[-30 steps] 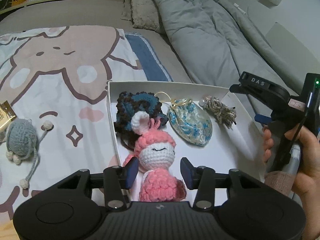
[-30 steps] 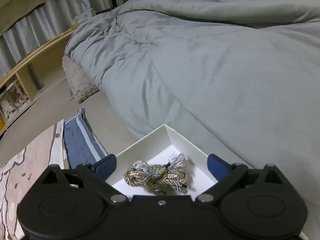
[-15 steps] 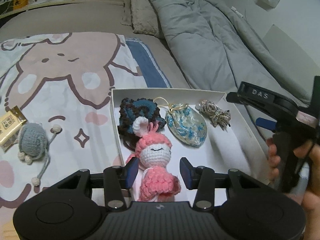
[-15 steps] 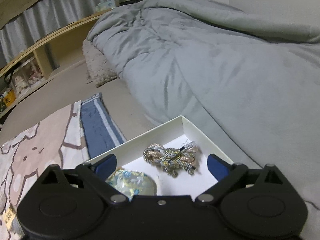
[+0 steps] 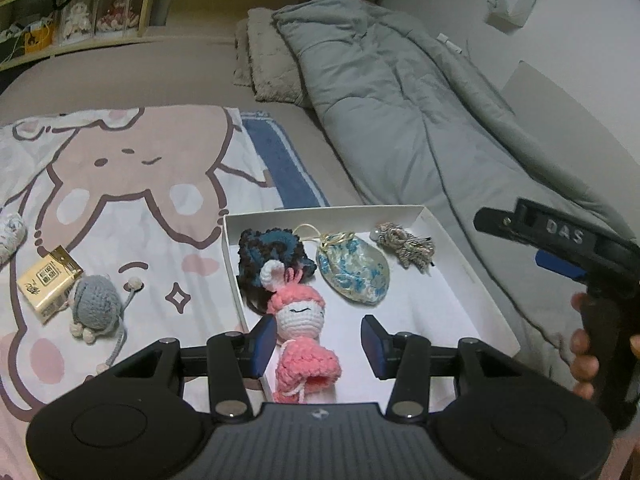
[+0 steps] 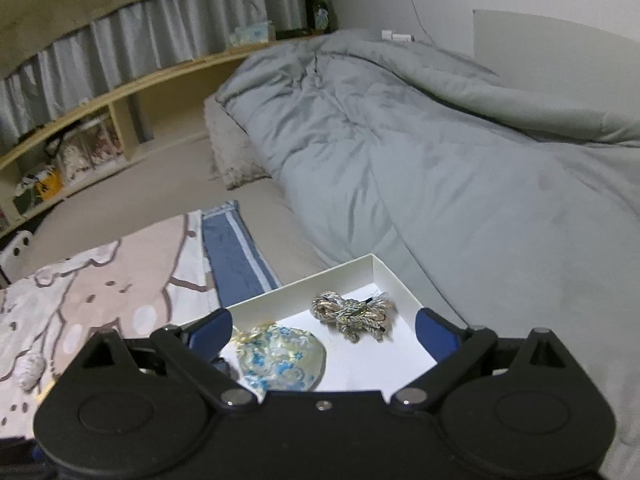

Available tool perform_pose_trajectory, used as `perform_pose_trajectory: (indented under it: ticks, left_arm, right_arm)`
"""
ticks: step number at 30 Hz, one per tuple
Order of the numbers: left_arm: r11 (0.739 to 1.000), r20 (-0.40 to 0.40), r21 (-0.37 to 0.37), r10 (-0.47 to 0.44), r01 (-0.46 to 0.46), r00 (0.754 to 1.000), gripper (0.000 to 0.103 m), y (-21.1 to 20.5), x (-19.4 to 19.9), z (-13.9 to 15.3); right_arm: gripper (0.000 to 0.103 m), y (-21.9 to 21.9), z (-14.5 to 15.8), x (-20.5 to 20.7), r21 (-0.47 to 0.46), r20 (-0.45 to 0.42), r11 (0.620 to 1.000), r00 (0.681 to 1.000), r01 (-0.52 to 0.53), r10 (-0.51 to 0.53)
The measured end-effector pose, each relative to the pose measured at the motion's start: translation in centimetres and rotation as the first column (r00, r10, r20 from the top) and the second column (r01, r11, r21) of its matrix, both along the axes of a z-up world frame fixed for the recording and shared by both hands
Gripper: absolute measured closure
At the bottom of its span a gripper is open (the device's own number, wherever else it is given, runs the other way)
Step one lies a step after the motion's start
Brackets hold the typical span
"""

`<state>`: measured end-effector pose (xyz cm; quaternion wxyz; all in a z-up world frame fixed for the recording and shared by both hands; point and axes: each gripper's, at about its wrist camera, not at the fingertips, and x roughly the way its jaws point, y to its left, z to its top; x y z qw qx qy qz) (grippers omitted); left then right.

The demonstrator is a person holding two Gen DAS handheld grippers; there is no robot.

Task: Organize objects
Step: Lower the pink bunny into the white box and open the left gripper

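Open tongs [image 6: 324, 332], white box [image 6: 394, 280], cord bundle [image 6: 352, 314]

Four items are sitting in the white box [image 5: 472, 264]: one pink crochet doll [image 5: 300, 328], one dark crochet piece [image 5: 272, 252], one floral pouch [image 5: 352, 272], one cord bundle [image 5: 408, 244]. Lying outside on the blanket [image 5: 132, 184]: one grey crochet toy [image 5: 94, 308], one small packet [image 5: 48, 284].

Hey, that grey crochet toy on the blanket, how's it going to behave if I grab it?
The grey toy looks like soft yarn, so it will probably squash and weigh little. Its dangling cords look floppy and would likely trail. It touches the yellow box, which may get nudged.
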<state>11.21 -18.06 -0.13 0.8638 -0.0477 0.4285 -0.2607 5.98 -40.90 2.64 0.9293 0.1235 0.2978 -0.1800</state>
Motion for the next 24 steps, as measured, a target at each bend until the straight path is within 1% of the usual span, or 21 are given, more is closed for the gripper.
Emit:
perform_pose_trajectory:
  ticks: [3, 6, 9, 13, 15, 17, 19, 21, 24]
  left_arm:
    - [1.0, 0.011, 0.002, -0.006, 0.005, 1.0, 0.055, 0.2, -0.7, 0.7]
    - [1.0, 0.022, 0.005, -0.012, 0.012, 1.0, 0.05, 0.6, -1.5, 1.2]
    - [1.0, 0.041, 0.012, -0.015, 0.015, 0.999, 0.042, 1.0, -2.3, 1.7]
    - [1.0, 0.059, 0.022, -0.01, 0.009, 0.998, 0.025, 2.0, -3.2, 2.2]
    - [0.999, 0.066, 0.035, -0.008, 0.006, 0.998, 0.021, 2.5, -3.7, 2.3]
    - [0.999, 0.071, 0.049, -0.009, 0.006, 0.997, 0.013, 3.0, -4.0, 2.4]
    - [0.998, 0.081, 0.063, -0.006, 0.001, 0.997, 0.008, 3.4, -4.4, 2.4]
    - [0.997, 0.096, 0.078, -0.003, -0.004, 0.995, 0.006, 3.8, -4.8, 2.5]
    - [0.997, 0.107, 0.081, -0.001, -0.007, 0.994, 0.001, 4.5, -5.2, 2.4]
  right_arm:
    - [0.004, 0.2, 0.7, -1.5, 0.004, -0.021, 1.0, 1.0, -0.004, 0.004]
    - [0.004, 0.5, 1.1, -3.3, 0.001, -0.02, 1.0, 1.0, -0.014, 0.014]
    - [0.004, 1.2, 1.4, -4.8, -0.024, -0.018, 1.0, 1.0, -0.019, 0.019]
    - [0.004, 2.2, 1.5, -6.3, -0.057, -0.035, 0.998, 0.999, -0.039, 0.037]
    - [0.004, 2.5, 1.4, -7.0, -0.068, -0.042, 0.997, 0.998, -0.039, 0.036]
    - [0.004, 2.7, 1.2, -7.7, -0.063, -0.043, 0.997, 0.998, -0.041, 0.039]
    - [0.004, 3.0, 1.0, -8.3, -0.058, -0.043, 0.997, 0.998, -0.045, 0.042]
    - [0.004, 3.4, 0.7, -8.9, -0.062, -0.047, 0.997, 0.998, -0.05, 0.047]
    - [0.003, 4.0, 0.5, -9.6, -0.078, -0.057, 0.995, 0.997, -0.061, 0.056]
